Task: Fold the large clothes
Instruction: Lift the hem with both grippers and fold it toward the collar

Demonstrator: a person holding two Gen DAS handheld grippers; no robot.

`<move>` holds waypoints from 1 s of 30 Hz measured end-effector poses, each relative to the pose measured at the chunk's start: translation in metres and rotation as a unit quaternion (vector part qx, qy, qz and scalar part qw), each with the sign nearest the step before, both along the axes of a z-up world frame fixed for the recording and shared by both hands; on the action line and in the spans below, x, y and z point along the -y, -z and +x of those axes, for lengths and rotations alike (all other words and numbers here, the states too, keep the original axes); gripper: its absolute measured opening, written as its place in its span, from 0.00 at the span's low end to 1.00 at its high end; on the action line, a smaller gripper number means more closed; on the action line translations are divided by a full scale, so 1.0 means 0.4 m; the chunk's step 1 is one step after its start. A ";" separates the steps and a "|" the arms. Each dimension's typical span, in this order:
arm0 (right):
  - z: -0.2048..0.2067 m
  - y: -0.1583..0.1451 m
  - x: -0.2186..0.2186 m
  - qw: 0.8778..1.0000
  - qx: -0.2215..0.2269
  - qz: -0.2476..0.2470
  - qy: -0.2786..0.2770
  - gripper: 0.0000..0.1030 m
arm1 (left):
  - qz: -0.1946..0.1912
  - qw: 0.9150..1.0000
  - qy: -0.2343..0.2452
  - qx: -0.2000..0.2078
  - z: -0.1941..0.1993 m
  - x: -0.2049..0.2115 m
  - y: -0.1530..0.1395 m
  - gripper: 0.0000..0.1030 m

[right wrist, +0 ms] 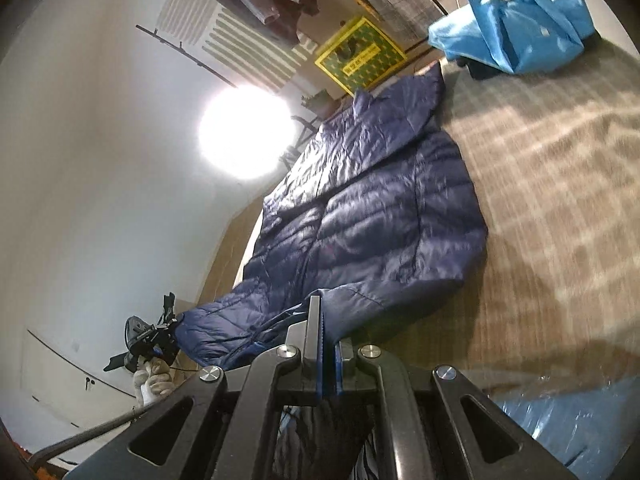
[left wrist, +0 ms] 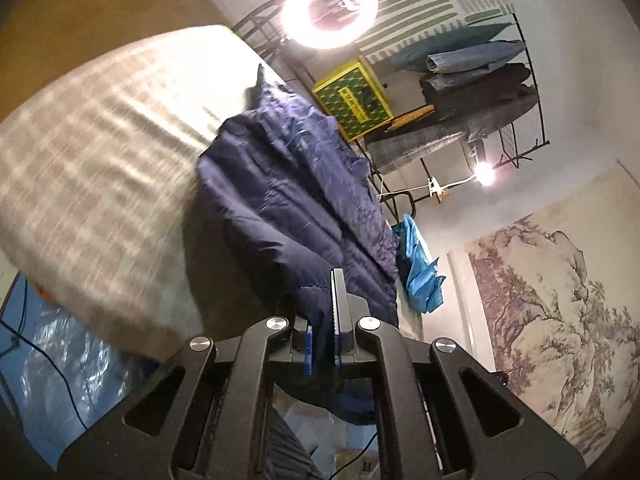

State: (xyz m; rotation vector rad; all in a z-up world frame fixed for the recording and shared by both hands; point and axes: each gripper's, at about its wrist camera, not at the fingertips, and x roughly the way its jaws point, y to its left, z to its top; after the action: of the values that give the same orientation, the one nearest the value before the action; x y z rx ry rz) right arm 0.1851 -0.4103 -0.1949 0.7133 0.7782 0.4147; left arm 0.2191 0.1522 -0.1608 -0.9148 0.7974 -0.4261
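While both views are tilted and smeared by motion blur, a navy quilted jacket [right wrist: 372, 208] shows plainly, spread across a bed [right wrist: 560, 200] with a pale checked cover. Most of the jacket lies flat on the bed, its collar end toward the far edge, its near edge lifted off the cover.

At that near edge the right hand-held gripper [right wrist: 326, 344] has its fingers pressed together on a fold of jacket fabric, which passes between the pads and hangs down behind them. Further along the same edge, the left hand-held gripper [left wrist: 322, 320] is likewise clamped on the jacket [left wrist: 292, 200]: dark cloth fills the narrow slot between its fingers and drapes below. In the right wrist view that left hand-held gripper [right wrist: 160, 338] appears small, held in a white-gloved hand [right wrist: 154, 384], pinching a sleeve or corner that sticks out beyond the bed's side.

Beyond the jacket's collar end sits a yellow-and-green box [right wrist: 360, 54]. A blue bag [right wrist: 516, 32] rests on the bed's far corner, well apart from the jacket. Behind the bed a ring light [left wrist: 330, 8] glares, and a rack [left wrist: 480, 80] holds folded clothes. Blue plastic sheeting [left wrist: 60, 360] lies below the bed's near side.
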 end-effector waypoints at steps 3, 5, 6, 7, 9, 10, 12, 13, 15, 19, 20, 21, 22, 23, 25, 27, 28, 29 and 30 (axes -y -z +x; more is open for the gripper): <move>0.027 -0.022 -0.001 1.000 0.005 -0.007 0.002 0.01 | -0.003 1.000 0.002 0.007 0.044 0.014 -0.024 0.04; 0.045 -0.036 -0.002 1.000 0.010 -0.012 0.001 0.01 | -0.002 1.000 0.001 0.009 0.076 0.019 -0.036 0.04; 0.054 -0.043 -0.002 1.000 0.012 -0.017 0.002 0.01 | -0.004 1.000 0.002 0.010 0.097 0.023 -0.043 0.04; 0.066 -0.050 -0.001 1.000 0.013 -0.020 0.004 0.01 | -0.002 1.000 0.003 0.011 0.116 0.028 -0.050 0.04; 0.092 -0.064 0.006 1.000 0.017 -0.025 0.008 0.01 | 0.011 1.000 0.004 0.017 0.161 0.036 -0.068 0.04; 0.107 -0.070 0.011 0.999 0.018 -0.028 0.011 0.01 | 0.016 1.000 0.004 0.020 0.181 0.041 -0.077 0.04; 0.137 -0.082 0.018 0.999 0.022 -0.034 0.019 0.01 | 0.020 0.999 0.004 0.026 0.218 0.050 -0.090 0.04; 0.153 -0.087 0.023 0.999 0.023 -0.036 0.023 0.01 | 0.020 0.999 0.005 0.028 0.242 0.053 -0.094 0.04; 0.186 -0.097 0.027 0.999 0.024 -0.039 0.030 0.01 | 0.019 0.999 0.005 0.030 0.289 0.059 -0.098 0.04; 0.257 -0.117 0.031 0.997 0.024 -0.061 0.041 0.01 | 0.023 0.999 0.007 0.030 0.393 0.075 -0.097 0.04; 0.279 -0.122 0.031 0.996 0.023 -0.068 0.044 0.01 | 0.026 0.999 0.007 0.030 0.418 0.079 -0.095 0.04; 0.299 -0.127 0.032 0.996 0.022 -0.074 0.045 0.01 | 0.030 0.999 0.008 0.030 0.437 0.083 -0.093 0.04; 0.327 -0.132 0.032 0.995 0.023 -0.080 0.048 0.01 | 0.032 0.999 0.008 0.030 0.456 0.086 -0.091 0.04; 0.345 -0.135 0.033 0.995 0.023 -0.084 0.050 0.01 | 0.031 0.999 0.008 0.030 0.478 0.088 -0.088 0.04; 0.396 -0.140 0.035 0.994 0.021 -0.092 0.056 0.01 | 0.033 0.999 0.005 0.030 0.520 0.096 -0.083 0.04; 0.439 -0.141 0.038 0.993 0.018 -0.098 0.061 0.01 | 0.038 0.999 0.006 0.027 0.568 0.103 -0.076 0.04; 0.463 -0.141 0.038 0.993 0.017 -0.101 0.063 0.01 | 0.042 0.999 0.006 0.026 0.587 0.108 -0.074 0.04; 0.480 -0.141 0.039 0.992 0.016 -0.105 0.065 0.01 | 0.049 0.998 0.006 0.024 0.615 0.113 -0.070 0.04; 0.500 -0.142 0.039 0.992 0.015 -0.109 0.067 0.01 | 0.053 0.998 0.006 0.023 0.635 0.115 -0.069 0.04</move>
State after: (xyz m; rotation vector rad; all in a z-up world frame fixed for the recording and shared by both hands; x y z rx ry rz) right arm 0.3850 -0.4260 -0.1383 0.5492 0.7298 0.2142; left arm 0.4731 0.1063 -0.1331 -0.8002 0.7755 -0.4102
